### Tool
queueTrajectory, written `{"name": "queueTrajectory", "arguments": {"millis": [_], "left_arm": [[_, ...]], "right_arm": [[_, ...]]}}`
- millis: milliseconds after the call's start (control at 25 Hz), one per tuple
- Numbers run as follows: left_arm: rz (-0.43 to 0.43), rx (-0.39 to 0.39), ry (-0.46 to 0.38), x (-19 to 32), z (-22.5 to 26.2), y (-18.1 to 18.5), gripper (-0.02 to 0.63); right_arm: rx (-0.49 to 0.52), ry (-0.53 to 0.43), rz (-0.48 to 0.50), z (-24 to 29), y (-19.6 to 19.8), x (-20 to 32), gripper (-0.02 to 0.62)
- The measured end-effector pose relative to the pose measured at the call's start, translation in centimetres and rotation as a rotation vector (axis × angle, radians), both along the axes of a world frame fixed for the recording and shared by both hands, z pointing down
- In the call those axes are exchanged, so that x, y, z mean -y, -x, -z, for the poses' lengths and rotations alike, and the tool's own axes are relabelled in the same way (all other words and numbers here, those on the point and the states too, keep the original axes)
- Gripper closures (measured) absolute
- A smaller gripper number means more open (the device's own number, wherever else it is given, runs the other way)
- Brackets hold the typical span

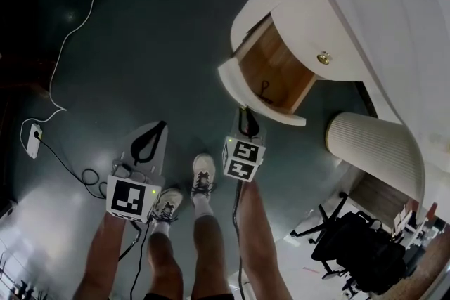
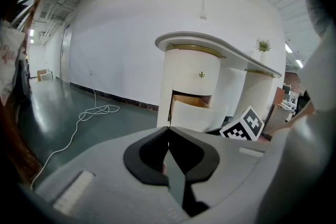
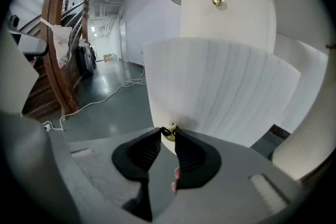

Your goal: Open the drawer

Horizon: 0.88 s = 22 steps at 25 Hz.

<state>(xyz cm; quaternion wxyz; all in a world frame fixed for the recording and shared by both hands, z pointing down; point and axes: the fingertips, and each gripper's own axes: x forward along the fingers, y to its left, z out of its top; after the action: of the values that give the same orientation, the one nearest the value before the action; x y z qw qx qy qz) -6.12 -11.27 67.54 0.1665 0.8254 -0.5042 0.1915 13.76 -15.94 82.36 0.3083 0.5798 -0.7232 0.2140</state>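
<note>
Gripping its brass knob (image 3: 168, 132) with our right gripper (image 3: 167, 138), we note the drawer (image 1: 273, 68): cream ribbed curved front, wooden inside, standing open from the white cabinet (image 1: 309, 31), far right. Our left gripper (image 2: 168, 129) is clenched and empty.

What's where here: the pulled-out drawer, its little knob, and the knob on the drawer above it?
drawer (image 1: 271, 63): head view, on the bare wooden bottom inside.
drawer knob (image 3: 168, 132): right gripper view, on the brass ball between the jaw tips.
upper knob (image 1: 323, 57): head view, on the brass knob's face.
</note>
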Motion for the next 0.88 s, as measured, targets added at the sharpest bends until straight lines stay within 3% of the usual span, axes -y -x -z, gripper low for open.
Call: {"name": "queueTrajectory", "arguments": {"millis": [880], "left_arm": [[0.011,0.0,-0.012,-4.0,0.7,3.2,0.595]], "right_arm": [[-0.019,0.009,0.008,0.0,2.7,-4.7,0.508]]}}
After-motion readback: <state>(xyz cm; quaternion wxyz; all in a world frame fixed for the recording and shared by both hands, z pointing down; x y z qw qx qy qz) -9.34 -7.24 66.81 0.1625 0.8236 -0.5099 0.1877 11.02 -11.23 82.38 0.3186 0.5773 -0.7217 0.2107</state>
